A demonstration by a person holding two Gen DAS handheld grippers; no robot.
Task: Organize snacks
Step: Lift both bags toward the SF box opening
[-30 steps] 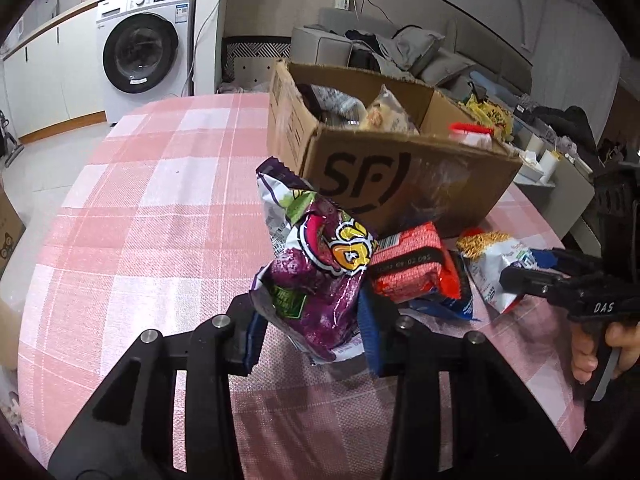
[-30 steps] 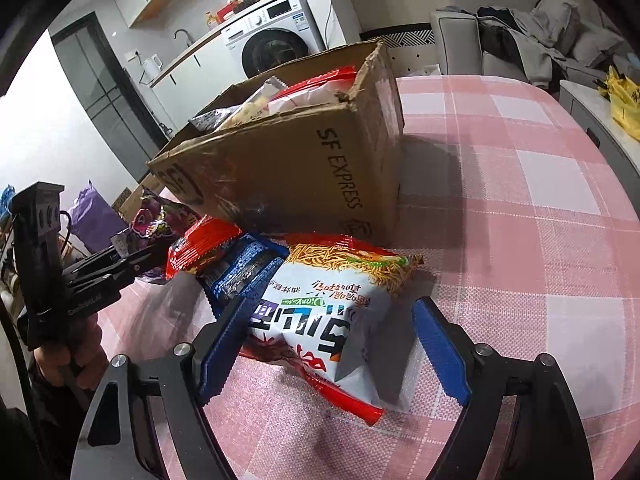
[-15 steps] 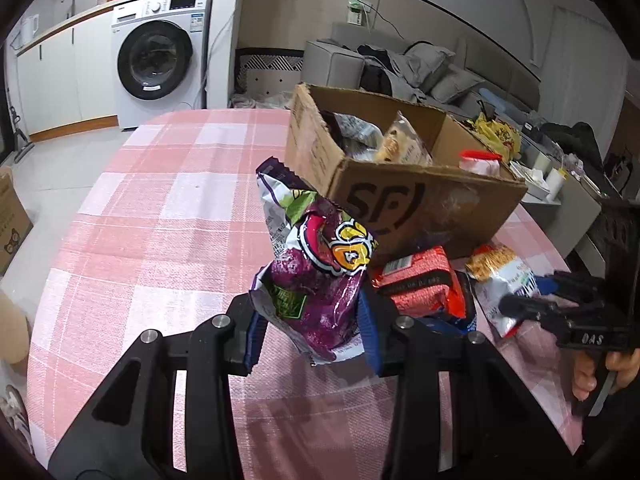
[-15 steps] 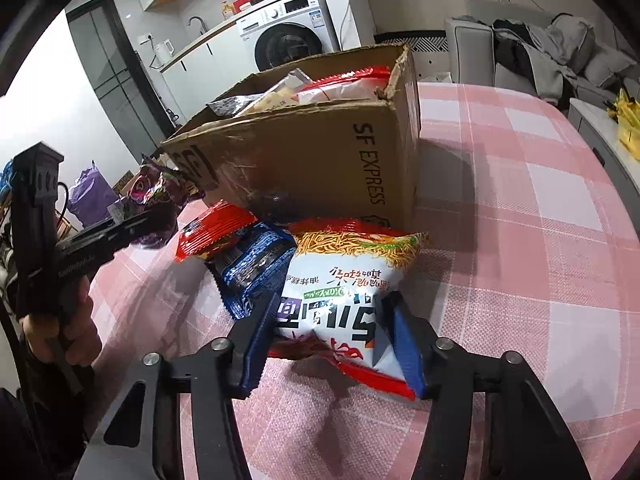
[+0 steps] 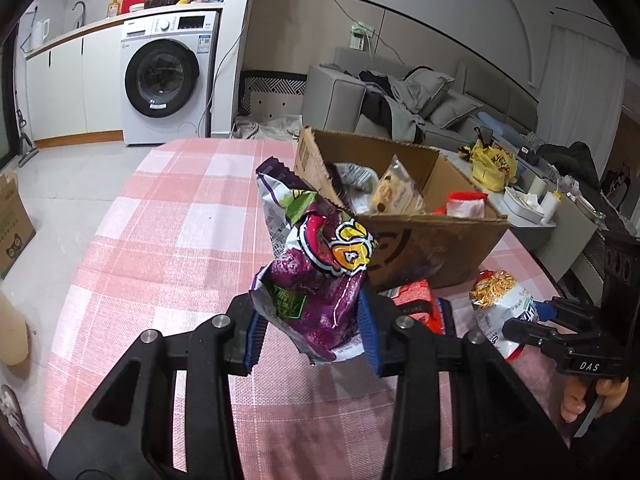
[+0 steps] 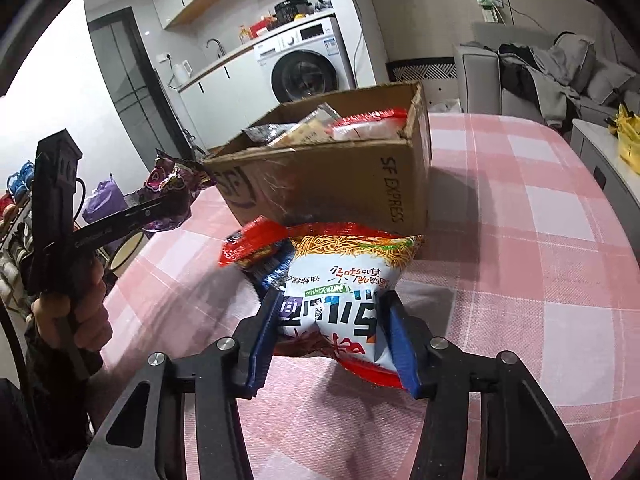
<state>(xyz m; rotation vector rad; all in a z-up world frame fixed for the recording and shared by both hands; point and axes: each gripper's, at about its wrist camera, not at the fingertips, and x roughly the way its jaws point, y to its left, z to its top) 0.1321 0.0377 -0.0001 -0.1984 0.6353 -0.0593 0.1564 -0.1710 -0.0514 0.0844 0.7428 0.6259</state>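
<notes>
Purple snack bag is up off the cloth, pinched at its lower end between the blue pads of the left gripper, its crinkled top edge standing just in front of the cardboard box and overlapping the near corner. It's glossy, creased, with a green patch low down and a yellow-and-red cartoon logo higher up. Over on the other side, the right gripper is clamped on the white noodle-snack bag, pads pressing in from both sides; that bag shows orange noodles printed at its far end and a red sealed edge toward the camera, lettering upside down, its far end right by the box wall marked SF EXPRESS. Tucked beside it to the left, a red packet lies on top of a blue packet.

Room to move: the pink checked tablecloth is bare left of the box, and the box is open-topped with packets already inside. The table's rounded edge falls away to grey floor on the left.

The left view takes in the box interior, with a beige biscuit pack; the right view shows the box's printed side panel and the purple bag from the side, held above table level.
</notes>
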